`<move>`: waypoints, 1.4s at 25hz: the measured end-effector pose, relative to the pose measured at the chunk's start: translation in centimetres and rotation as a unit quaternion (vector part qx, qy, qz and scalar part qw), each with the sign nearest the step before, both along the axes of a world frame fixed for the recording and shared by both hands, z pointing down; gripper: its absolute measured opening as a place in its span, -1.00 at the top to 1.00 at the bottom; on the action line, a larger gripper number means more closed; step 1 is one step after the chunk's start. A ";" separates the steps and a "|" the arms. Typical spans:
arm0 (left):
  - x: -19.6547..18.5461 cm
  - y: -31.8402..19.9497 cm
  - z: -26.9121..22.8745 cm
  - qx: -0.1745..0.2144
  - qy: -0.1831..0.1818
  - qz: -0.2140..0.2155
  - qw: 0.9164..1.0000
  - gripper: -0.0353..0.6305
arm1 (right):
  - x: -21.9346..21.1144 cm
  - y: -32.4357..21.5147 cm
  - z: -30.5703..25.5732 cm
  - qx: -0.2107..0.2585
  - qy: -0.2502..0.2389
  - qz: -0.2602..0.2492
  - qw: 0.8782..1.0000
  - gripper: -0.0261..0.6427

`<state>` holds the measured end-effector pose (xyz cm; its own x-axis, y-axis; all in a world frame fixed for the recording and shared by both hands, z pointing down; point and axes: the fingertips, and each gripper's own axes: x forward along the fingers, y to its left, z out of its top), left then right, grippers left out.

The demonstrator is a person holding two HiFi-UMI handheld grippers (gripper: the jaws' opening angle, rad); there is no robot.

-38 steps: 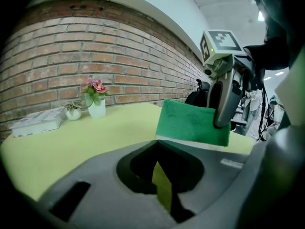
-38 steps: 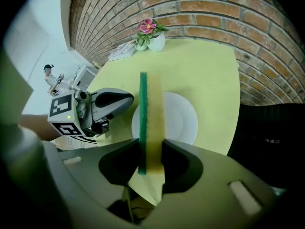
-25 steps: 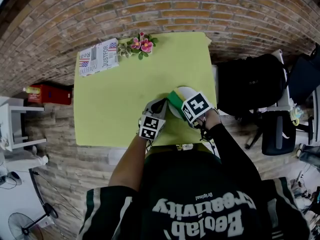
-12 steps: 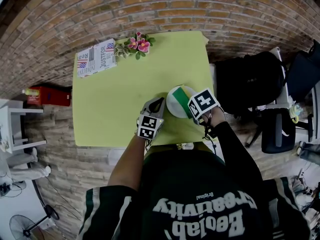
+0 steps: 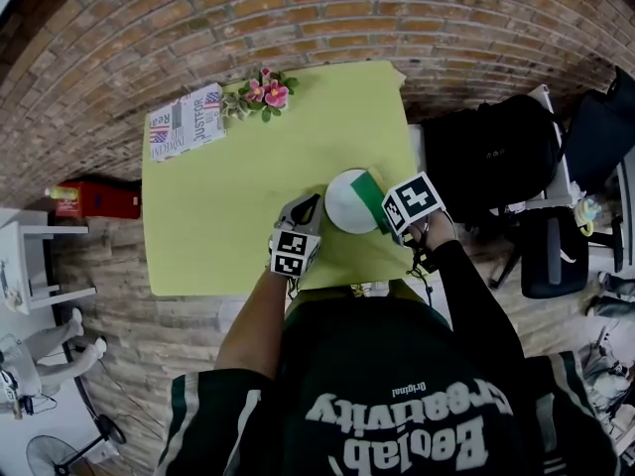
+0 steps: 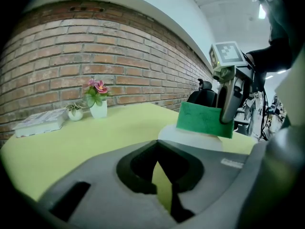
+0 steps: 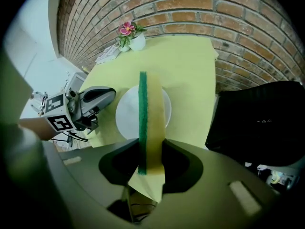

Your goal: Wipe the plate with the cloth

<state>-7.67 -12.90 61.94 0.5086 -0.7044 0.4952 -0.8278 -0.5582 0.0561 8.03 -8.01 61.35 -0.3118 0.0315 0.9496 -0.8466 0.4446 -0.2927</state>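
A white plate (image 5: 345, 204) lies on the yellow-green table (image 5: 228, 186) near its front right corner. My right gripper (image 5: 385, 206) is shut on the cloth, a green-and-yellow sponge (image 5: 374, 196), held on edge over the plate's right side. In the right gripper view the sponge (image 7: 150, 113) stands between the jaws of my right gripper (image 7: 151, 151), across the plate (image 7: 127, 114). My left gripper (image 5: 310, 208) rests just left of the plate, shut and holding nothing. The left gripper view shows this gripper (image 6: 162, 175) short of the plate (image 6: 190, 138) and the sponge (image 6: 202, 119).
At the table's far edge lie a folded newspaper (image 5: 186, 120) and a small pot of pink flowers (image 5: 260, 92). A black bag (image 5: 491, 157) and an office chair (image 5: 551, 256) stand right of the table. A red box (image 5: 94, 198) sits on the floor left.
My right gripper has carried the sponge rightwards across the plate, from its left-middle to its right side, so more white plate shows. The left gripper has stayed beside the plate.
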 end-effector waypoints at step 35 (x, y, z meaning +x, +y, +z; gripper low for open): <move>1.7 3.0 0.4 -0.042 -0.020 0.034 0.998 0.88 | -2.9 2.7 -1.2 0.012 -0.030 -0.036 0.999 0.52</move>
